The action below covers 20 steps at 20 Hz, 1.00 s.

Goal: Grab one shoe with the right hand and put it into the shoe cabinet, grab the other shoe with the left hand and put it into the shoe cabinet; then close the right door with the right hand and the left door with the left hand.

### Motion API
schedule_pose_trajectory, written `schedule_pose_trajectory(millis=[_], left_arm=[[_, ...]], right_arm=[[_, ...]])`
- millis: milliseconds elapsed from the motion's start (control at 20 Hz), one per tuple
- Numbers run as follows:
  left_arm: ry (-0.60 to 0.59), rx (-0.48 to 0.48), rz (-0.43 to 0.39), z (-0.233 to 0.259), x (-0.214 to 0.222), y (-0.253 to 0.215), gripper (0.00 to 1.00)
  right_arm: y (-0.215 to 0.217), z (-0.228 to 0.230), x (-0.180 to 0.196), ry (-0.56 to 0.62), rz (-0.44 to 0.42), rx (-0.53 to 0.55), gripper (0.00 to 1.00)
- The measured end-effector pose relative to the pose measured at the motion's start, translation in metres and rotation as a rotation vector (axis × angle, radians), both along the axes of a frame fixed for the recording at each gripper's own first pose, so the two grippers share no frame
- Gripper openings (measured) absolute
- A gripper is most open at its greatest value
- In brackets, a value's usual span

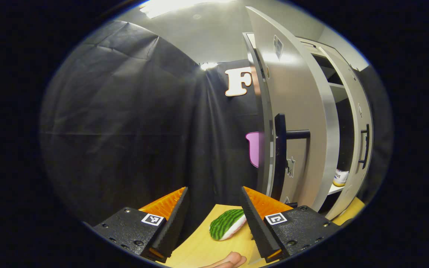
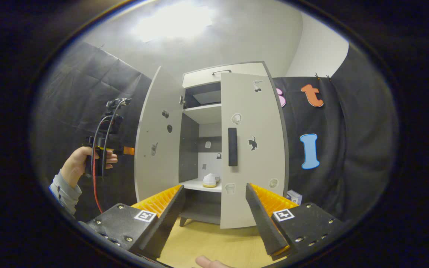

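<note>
A green-and-white shoe (image 1: 227,224) lies on the wooden floor (image 1: 199,249), just beyond and between my left gripper's (image 1: 214,191) open, empty fingers. The grey shoe cabinet (image 2: 214,74) stands ahead with both doors swung open. A white shoe (image 2: 210,180) with a yellowish sole rests on its lower shelf (image 2: 199,185); the same white shoe (image 1: 340,178) shows past the door edge in the left gripper view. My right gripper (image 2: 214,186) hangs open and empty, facing the cabinet from a distance. The left gripper (image 2: 128,150) is held up by a hand to the left of the left door (image 2: 158,141).
The left door (image 1: 296,111) stands close on my left gripper's right, its black handle (image 1: 279,156) sticking out. The right door (image 2: 251,149) also carries a black handle (image 2: 232,146). A small box (image 2: 294,196) sits on the floor by the cabinet's right side. Black cloth walls surround the booth.
</note>
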<state>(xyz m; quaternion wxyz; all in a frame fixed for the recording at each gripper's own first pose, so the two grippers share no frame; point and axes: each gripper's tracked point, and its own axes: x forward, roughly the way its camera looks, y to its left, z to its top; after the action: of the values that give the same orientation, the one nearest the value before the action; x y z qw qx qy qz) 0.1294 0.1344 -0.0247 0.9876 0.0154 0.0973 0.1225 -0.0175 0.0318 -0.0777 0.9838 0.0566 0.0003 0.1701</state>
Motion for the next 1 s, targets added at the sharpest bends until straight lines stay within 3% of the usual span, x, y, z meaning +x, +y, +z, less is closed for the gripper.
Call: schedule_pose_trajectory(millis=[400,850,1000], left_arm=[[0.034,-0.147,-0.167,-0.01,0.01,-0.052,0.83],[0.046,-0.136,-0.211,-0.008,0.031,-0.075,0.84],[0.045,-0.167,-0.26,-0.008,0.029,-0.082,0.85]], right_arm=[[-0.003,-0.002,0.0,-0.006,-0.012,-0.002,0.98],[-0.022,-0.009,0.007,0.009,-0.057,-0.007,0.98],[-0.028,-0.013,0.009,0.02,-0.066,-0.009,0.98]])
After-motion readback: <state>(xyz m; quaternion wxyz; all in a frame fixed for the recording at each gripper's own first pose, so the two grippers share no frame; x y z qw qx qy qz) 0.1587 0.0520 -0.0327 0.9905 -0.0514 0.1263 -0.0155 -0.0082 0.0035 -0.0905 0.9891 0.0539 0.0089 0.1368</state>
